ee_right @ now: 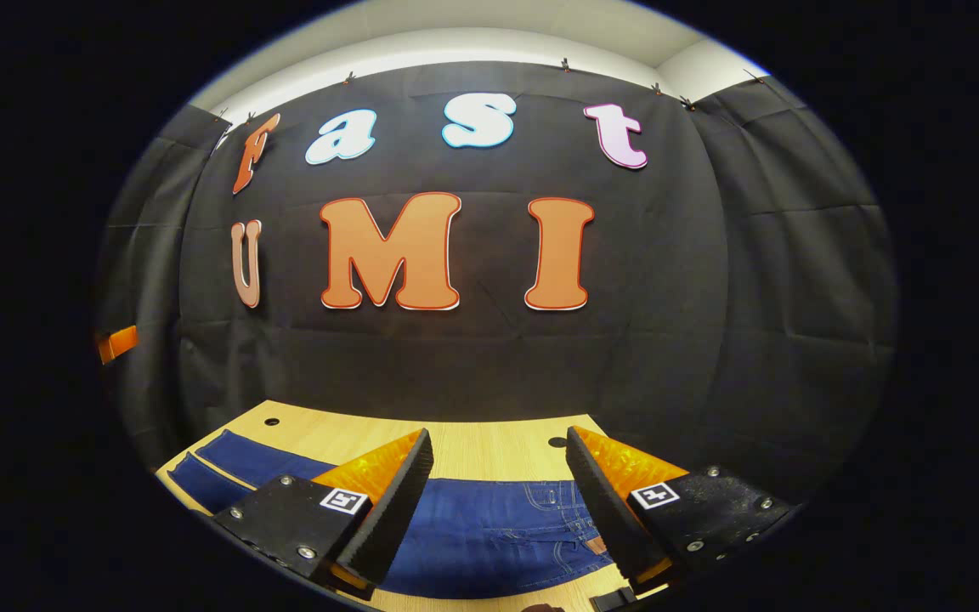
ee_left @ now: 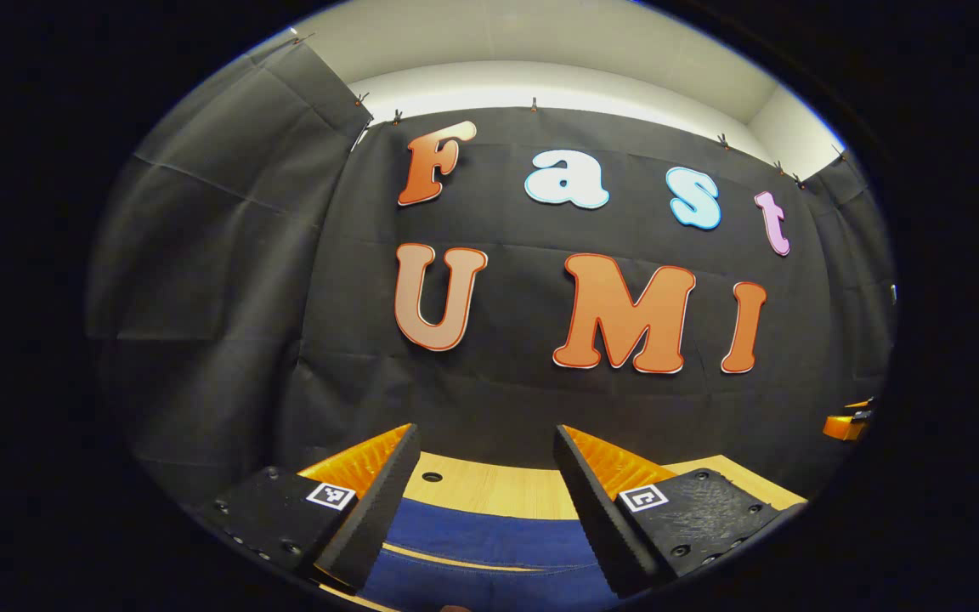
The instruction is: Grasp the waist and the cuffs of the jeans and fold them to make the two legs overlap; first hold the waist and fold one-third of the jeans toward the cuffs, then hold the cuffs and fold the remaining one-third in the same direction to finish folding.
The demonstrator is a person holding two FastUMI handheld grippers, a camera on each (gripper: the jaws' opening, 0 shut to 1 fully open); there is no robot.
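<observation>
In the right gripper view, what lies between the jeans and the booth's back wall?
Bare wooden table with two small dark holes, one beside the right tongs; nothing else beyond the jeans.

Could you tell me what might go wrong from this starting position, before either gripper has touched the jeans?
Both grippers hang open above the jeans, holding nothing.
1. The right gripper faces the waist's stitched pockets; a shallow pinch may catch only the top layer.
2. The left gripper sits over the legs, which lie apart; grabbing one cuff would leave the legs unaligned.
3. The jeans lie near the table front edge and could be dragged off.
</observation>
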